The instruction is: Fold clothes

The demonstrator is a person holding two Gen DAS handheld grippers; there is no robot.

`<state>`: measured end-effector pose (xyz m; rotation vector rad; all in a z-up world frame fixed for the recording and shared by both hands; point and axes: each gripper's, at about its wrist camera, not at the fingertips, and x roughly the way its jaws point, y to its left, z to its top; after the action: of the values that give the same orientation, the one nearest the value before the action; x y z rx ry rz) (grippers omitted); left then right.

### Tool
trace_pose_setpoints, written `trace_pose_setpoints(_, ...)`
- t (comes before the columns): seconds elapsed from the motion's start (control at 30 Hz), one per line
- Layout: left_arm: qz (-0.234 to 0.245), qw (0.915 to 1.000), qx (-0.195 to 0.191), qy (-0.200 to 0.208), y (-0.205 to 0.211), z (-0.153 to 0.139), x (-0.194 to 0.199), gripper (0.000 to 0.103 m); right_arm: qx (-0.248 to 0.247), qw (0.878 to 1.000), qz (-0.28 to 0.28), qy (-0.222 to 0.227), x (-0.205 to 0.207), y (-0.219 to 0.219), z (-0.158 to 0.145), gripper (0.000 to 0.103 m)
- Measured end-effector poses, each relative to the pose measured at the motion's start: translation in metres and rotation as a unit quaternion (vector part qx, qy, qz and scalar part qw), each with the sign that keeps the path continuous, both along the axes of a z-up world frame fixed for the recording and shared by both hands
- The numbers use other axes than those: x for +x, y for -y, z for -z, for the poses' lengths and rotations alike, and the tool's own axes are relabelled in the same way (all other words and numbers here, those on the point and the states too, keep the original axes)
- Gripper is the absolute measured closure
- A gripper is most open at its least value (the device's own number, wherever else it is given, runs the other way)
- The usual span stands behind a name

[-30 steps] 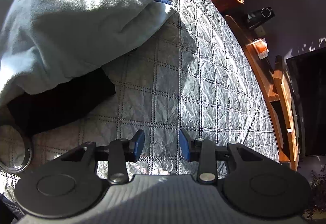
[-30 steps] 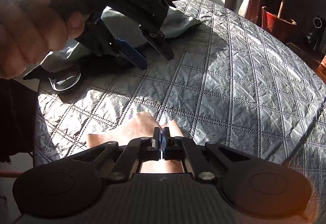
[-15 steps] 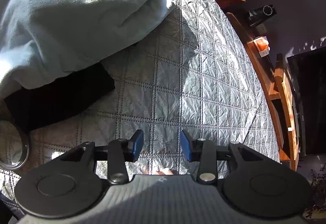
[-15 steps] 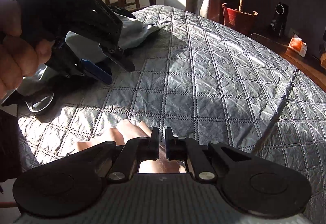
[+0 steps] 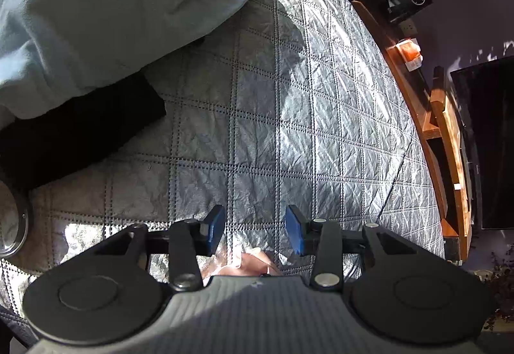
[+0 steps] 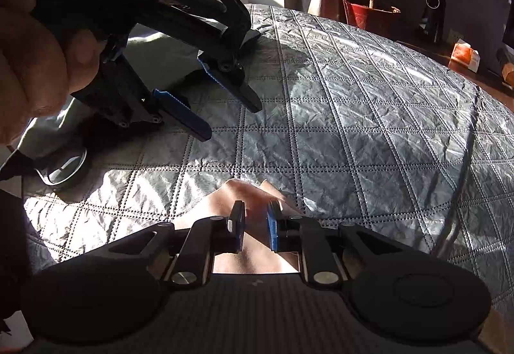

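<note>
A pale blue fleece garment [image 5: 96,10] lies heaped at the far left of the quilted grey cover [image 5: 289,129], on top of a black garment [image 5: 74,135]. My left gripper [image 5: 255,230] hangs open above bare quilt with nothing between its fingers. The right wrist view shows that left gripper [image 6: 228,117] too, held by a hand [image 6: 35,64]. My right gripper [image 6: 255,222] is opening just above a peach cloth [image 6: 237,193] that lies on the quilt. The pads stand apart and do not press the cloth. A corner of the peach cloth [image 5: 253,262] shows under the left gripper.
A round metal-rimmed ring [image 6: 64,167] lies on the quilt by the black garment. Past the cover's far edge stand a red planter [image 6: 369,13], a dark speaker [image 6: 433,16], a wooden shelf [image 5: 449,129] and a dark screen [image 5: 488,141]. Wide bare quilt stretches to the right.
The right gripper's jaws were shut at the peach cloth and have parted. The right view has rolled and dipped a little. The left gripper has barely moved.
</note>
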<state>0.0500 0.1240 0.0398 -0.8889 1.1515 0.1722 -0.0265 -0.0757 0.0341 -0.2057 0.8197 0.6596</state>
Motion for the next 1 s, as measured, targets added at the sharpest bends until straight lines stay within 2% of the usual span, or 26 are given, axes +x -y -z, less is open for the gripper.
trace_pose_setpoints(0.03,0.003,1.0,0.001,0.001,0.001,0.0,0.0,0.066,0.006,1.0,0.005,0.006,-0.004,0.003,-0.006,0.078)
trace_pose_setpoints(0.1,0.012,0.9999,-0.004,0.004,0.004,0.0,0.0,0.065,0.034,0.998,0.051,0.021,-0.014,0.031,-0.025,0.076)
trace_pose_setpoints(0.17,0.032,0.9994,-0.008,0.007,0.01,-0.001,0.001,0.064,0.062,0.989,0.133,0.025,-0.024,0.077,-0.041,0.065)
trace_pose_setpoints(0.2,0.043,0.999,-0.006,0.01,0.015,-0.002,0.001,0.064,0.076,0.98,0.181,0.026,-0.03,0.103,-0.049,0.062)
trace_pose_setpoints(0.27,0.067,0.9977,-0.002,0.014,0.027,-0.004,-0.001,0.064,0.113,0.948,0.296,0.019,-0.048,0.168,-0.057,0.059)
trace_pose_setpoints(0.3,0.079,0.9967,-0.001,0.017,0.033,-0.006,-0.001,0.064,0.143,0.923,0.358,0.011,-0.062,0.204,-0.058,0.058)
trace_pose_setpoints(0.33,0.091,0.9956,-0.002,0.02,0.039,-0.007,-0.002,0.064,0.179,0.89,0.418,-0.002,-0.079,0.241,-0.057,0.057)
trace_pose_setpoints(0.37,0.103,0.9944,-0.002,0.022,0.045,-0.007,-0.003,0.064,0.227,0.852,0.472,-0.023,-0.101,0.274,-0.048,0.057)
trace_pose_setpoints(0.47,0.136,0.9903,-0.001,0.027,0.063,-0.009,-0.005,0.064,0.352,0.715,0.599,-0.079,-0.17,0.347,-0.011,0.059)
trace_pose_setpoints(0.5,0.145,0.9891,0.0,0.027,0.068,-0.009,-0.005,0.064,0.375,0.679,0.624,-0.09,-0.192,0.358,0.002,0.059)
trace_pose_setpoints(0.57,0.158,0.9871,0.003,0.026,0.079,-0.007,-0.008,0.064,0.414,0.64,0.64,-0.098,-0.223,0.363,0.02,0.06)
trace_pose_setpoints(0.6,0.162,0.9865,0.003,0.023,0.083,-0.006,-0.009,0.064,0.429,0.631,0.639,-0.103,-0.232,0.362,0.026,0.06)
trace_pose_setpoints(0.77,0.189,0.9817,0.005,0.019,0.102,-0.001,-0.011,0.064,0.449,0.606,0.643,-0.134,-0.24,0.347,0.043,0.059)
trace_pose_setpoints(0.83,0.201,0.9792,0.01,0.02,0.11,0.0,-0.012,0.064,0.446,0.61,0.643,-0.127,-0.245,0.345,0.045,0.059)
trace_pose_setpoints(0.97,0.23,0.9726,0.019,0.027,0.127,-0.002,-0.016,0.064,0.478,0.571,0.66,-0.098,-0.248,0.359,0.058,0.058)
trace_pose_setpoints(1.0,0.237,0.9707,0.024,0.029,0.131,-0.002,-0.017,0.064,0.482,0.568,0.66,-0.096,-0.245,0.361,0.061,0.058)
